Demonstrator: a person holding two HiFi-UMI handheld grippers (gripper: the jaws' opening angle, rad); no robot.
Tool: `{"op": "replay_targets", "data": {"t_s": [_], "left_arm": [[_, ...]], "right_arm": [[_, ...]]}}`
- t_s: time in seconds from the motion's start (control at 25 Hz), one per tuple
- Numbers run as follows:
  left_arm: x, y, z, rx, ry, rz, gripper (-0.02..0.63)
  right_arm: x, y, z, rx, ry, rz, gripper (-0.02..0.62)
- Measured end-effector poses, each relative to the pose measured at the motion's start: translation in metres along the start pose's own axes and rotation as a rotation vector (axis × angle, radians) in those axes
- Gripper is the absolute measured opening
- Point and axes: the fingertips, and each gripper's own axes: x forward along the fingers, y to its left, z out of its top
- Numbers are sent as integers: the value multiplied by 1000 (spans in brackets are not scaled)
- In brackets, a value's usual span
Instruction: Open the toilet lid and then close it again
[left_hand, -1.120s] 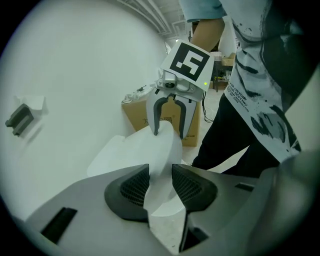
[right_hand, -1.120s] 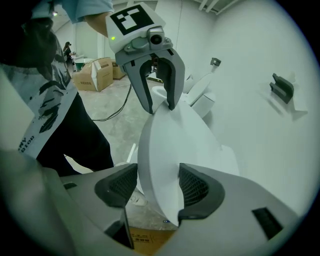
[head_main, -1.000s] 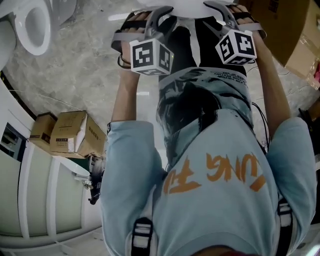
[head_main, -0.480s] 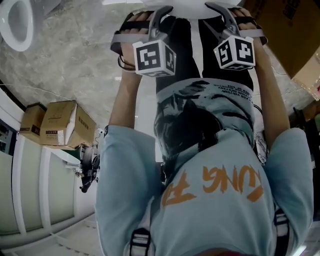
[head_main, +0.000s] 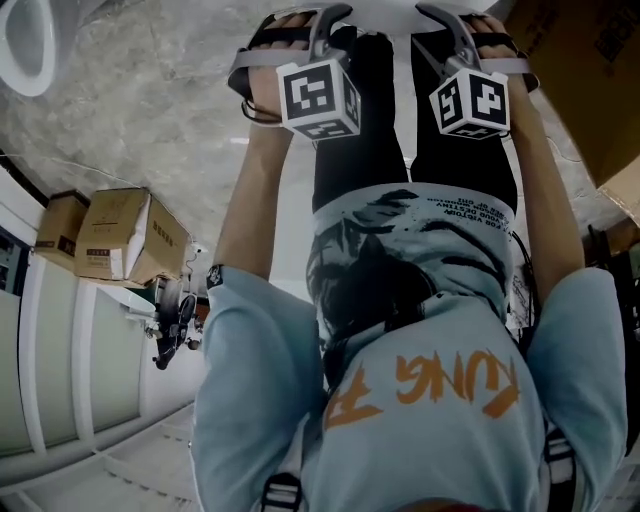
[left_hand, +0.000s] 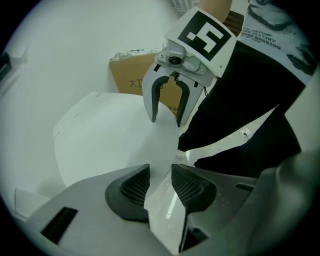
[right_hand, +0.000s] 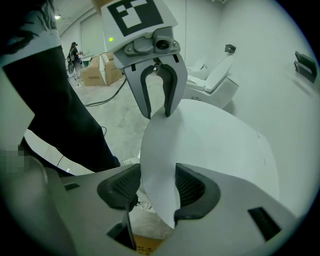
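Observation:
The white toilet lid (left_hand: 105, 140) stands tilted, and both grippers hold its front edge. In the left gripper view my left gripper (left_hand: 160, 182) is shut on the thin edge of the lid. In the right gripper view my right gripper (right_hand: 157, 187) has the lid (right_hand: 220, 145) between its pads; its jaws have just been closing and now press on it. Each view shows the other gripper clamped further along the same edge. In the head view the left gripper (head_main: 335, 12) and right gripper (head_main: 440, 12) reach the lid (head_main: 385, 10) at the top edge.
The person's dark trousers and pale shirt fill the middle of the head view. Cardboard boxes (head_main: 120, 235) stand at the left, a second toilet (head_main: 25, 45) at the top left, and a brown box (left_hand: 142, 75) behind the lid. Another toilet (right_hand: 215, 82) stands by the wall.
Both grippers have gone down together, still on the lid's edge. Less of the white lid shows at the top of the head view, and the boxes have slid left.

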Motion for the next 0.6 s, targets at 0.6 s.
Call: {"op": "replay_targets", "data": {"t_s": [0.6], "left_arm": [[33,-10,-21,-98,33,-104,141]], "right_arm": [[33,15,-8,-6,46,37,233]]}}
